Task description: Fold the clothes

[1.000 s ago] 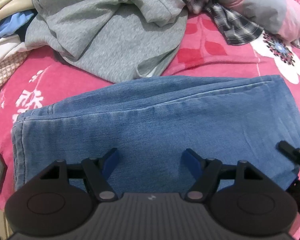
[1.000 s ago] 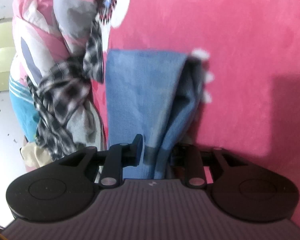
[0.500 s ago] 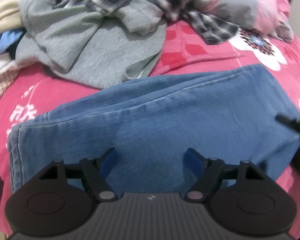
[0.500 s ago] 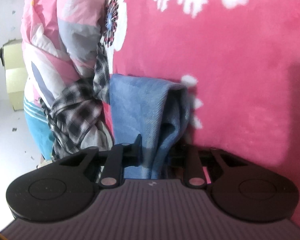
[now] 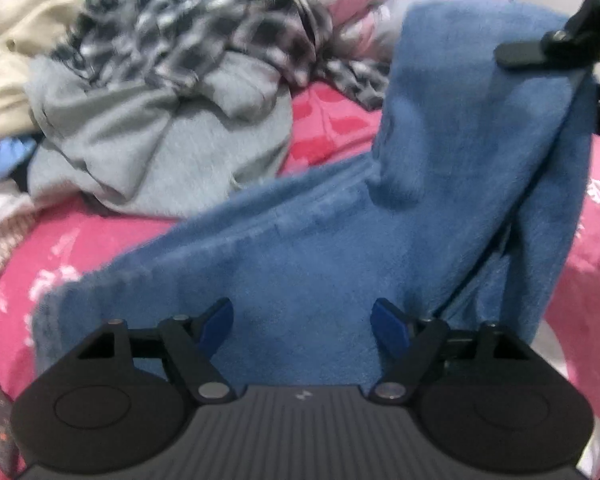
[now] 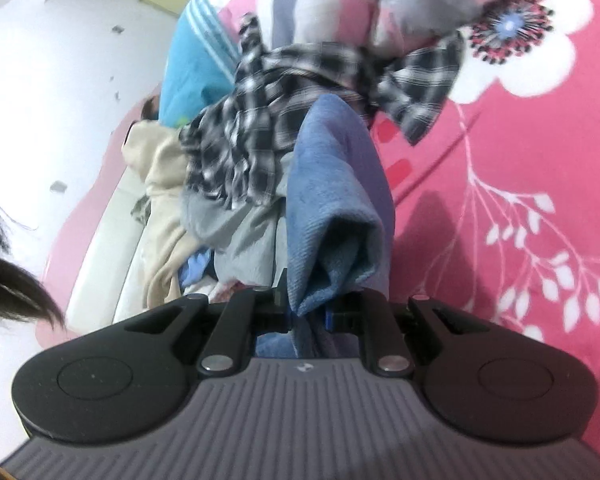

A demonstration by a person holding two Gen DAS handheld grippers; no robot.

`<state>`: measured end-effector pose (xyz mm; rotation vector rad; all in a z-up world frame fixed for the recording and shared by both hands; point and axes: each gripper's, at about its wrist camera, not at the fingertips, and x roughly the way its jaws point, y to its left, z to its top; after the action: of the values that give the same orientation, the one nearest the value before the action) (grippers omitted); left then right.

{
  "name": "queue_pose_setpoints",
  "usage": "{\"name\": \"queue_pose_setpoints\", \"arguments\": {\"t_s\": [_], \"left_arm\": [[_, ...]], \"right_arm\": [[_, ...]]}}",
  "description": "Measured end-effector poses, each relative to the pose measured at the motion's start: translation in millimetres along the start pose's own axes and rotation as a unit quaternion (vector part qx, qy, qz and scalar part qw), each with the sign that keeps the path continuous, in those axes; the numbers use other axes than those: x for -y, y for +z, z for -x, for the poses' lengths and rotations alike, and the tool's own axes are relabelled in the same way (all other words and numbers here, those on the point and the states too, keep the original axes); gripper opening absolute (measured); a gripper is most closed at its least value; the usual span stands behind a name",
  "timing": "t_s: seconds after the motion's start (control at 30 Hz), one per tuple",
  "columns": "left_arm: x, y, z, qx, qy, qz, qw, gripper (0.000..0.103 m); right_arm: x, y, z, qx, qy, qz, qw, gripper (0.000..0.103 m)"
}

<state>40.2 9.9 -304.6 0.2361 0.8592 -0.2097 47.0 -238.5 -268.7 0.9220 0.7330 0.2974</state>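
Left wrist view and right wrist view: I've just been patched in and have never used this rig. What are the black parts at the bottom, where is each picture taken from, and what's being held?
There is no robot arm: a person holds a two-finger gripper in each hand, and each carries a fisheye camera looking along its fingers. The black parts are those tools.

In the left wrist view, the left gripper is open, its blue pads apart, right over the jeans; contact is unclear. The right gripper shows at top right, lifting one end of the jeans.

In the right wrist view, that right gripper is shut on the bunched denim.

Everything lies on a pink flowered bedspread. Behind is a pile: a gray sweatshirt, a plaid shirt, and a cream garment.
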Motion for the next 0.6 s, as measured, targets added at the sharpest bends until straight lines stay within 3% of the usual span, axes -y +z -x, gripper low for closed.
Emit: {"name": "queue_pose_setpoints", "arguments": {"t_s": [0.1,0.17,0.27,0.33,0.47,0.6], "left_arm": [[4.6,-0.7,7.5,0.021,-0.011,-0.021,0.9995,0.078],[16.5,-7.0,-0.9,0.005,-0.034,-0.058,0.9978,0.076],[23.7,-13.2,-4.6,0.009,-0.032,-0.082,0.9961,0.075],[13.3,-5.3,-2.2,0.002,-0.04,-0.056,0.9976,0.072],[-20.2,20.4,3.3,0.015,-0.019,0.025,0.9994,0.072],[-25.6,40.1,-26.4,0.02,0.009,0.026,0.9994,0.072]], "right_arm": [[1.2,3.4,-0.9,0.0,-0.005,-0.004,1.0,0.012],[1.0,3.7,-0.1,-0.003,-0.003,-0.008,1.0,0.012],[-8.8,0.6,-6.0,-0.023,-0.008,0.014,1.0,0.012],[-16.3,-2.6,-7.6,-0.027,-0.008,0.034,0.999,0.012],[-25.4,-2.5,-7.1,-0.03,-0.01,0.058,0.998,0.012],[-32.9,-3.9,-4.5,-0.034,-0.007,0.066,0.997,0.012]]}}
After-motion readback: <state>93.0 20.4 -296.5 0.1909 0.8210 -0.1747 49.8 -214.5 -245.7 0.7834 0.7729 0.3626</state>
